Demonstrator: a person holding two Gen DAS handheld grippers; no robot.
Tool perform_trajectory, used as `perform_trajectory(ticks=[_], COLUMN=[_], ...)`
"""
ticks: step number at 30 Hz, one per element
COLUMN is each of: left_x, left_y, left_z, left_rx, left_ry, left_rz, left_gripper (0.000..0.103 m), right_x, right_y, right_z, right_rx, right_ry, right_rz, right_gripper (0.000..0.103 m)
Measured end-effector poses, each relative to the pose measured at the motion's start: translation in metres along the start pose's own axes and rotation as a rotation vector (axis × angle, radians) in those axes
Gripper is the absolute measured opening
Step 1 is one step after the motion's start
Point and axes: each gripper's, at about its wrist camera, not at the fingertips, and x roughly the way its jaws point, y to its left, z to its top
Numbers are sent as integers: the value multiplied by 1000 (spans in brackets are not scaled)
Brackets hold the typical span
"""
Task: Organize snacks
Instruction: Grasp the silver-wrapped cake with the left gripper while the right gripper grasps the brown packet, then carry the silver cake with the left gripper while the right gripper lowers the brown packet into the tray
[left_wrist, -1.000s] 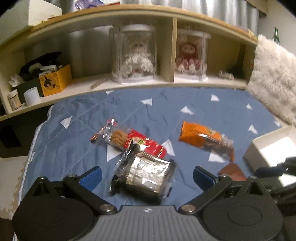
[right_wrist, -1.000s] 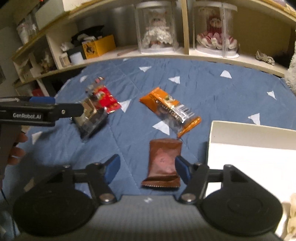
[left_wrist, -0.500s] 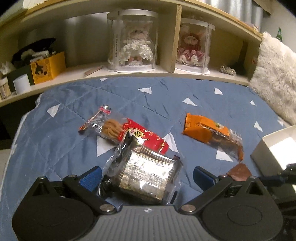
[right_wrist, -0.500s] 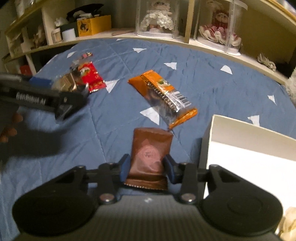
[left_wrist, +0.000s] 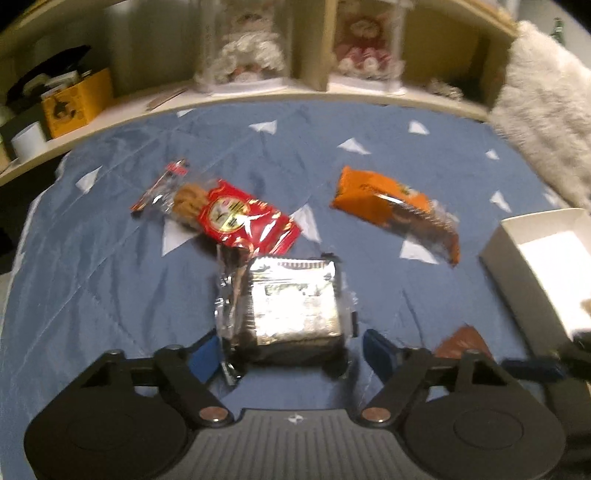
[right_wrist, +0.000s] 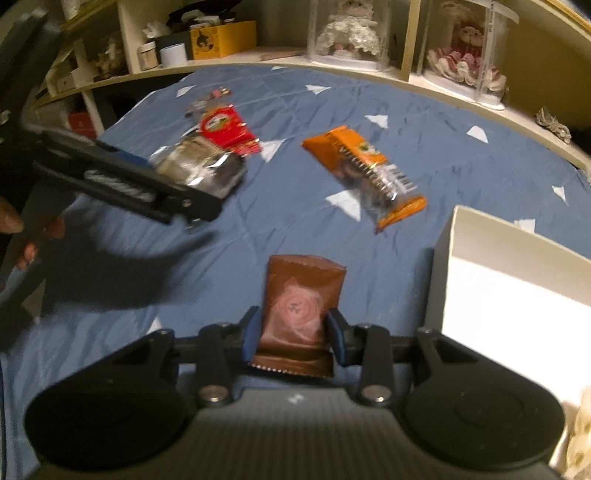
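Left wrist view: left gripper (left_wrist: 286, 352) jaws have just been closing around the silver-wrapped snack pack (left_wrist: 291, 302). The left pad seems to touch the wrapper edge; the right pad stands just clear, so no grip yet, jaws still released. The pack lies on the blue quilt (left_wrist: 92, 288) of the bed, its far edge just beside the red snack bag (left_wrist: 229, 216). Orange snack pack (left_wrist: 399, 210) lies apart to the right. White box (left_wrist: 509, 258) at the right edge, open top. A corner of the brown packet (left_wrist: 461, 341) shows at lower right by the other gripper's tip.

Right wrist view: right gripper (right_wrist: 293, 338) jaws clenched on the brown packet (right_wrist: 301, 310), pads pressing both long sides near its lower end. Packet is on the quilt, just left of the white box (right_wrist: 476, 240). Orange snack pack (right_wrist: 364, 166) further out, centre. Left gripper (right_wrist: 177, 192) comes in from the left over the silver-wrapped snack pack (right_wrist: 199, 166), a person's fingers (right_wrist: 22, 229) behind it. Red snack bag (right_wrist: 225, 129) sits just beyond. Frame blurred.
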Motion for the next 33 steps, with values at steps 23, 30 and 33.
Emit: perform_trajectory(ticks=[23, 30, 33], left_x=[-48, -41, -35], left_y=[-23, -22, -24], left_z=[-44, -37, -37], left_rx=[94, -43, -65], left_ry=[232, 217, 222], left_rz=[-67, -7, 10], left_gripper=[93, 102, 102], right_x=[-56, -52, -46], right_y=[11, 4, 3], right_z=[-48, -47, -47], right_rx=[58, 173, 216], right_ry=[71, 90, 108], right_rz=[139, 168, 180], right_gripper=[45, 62, 62])
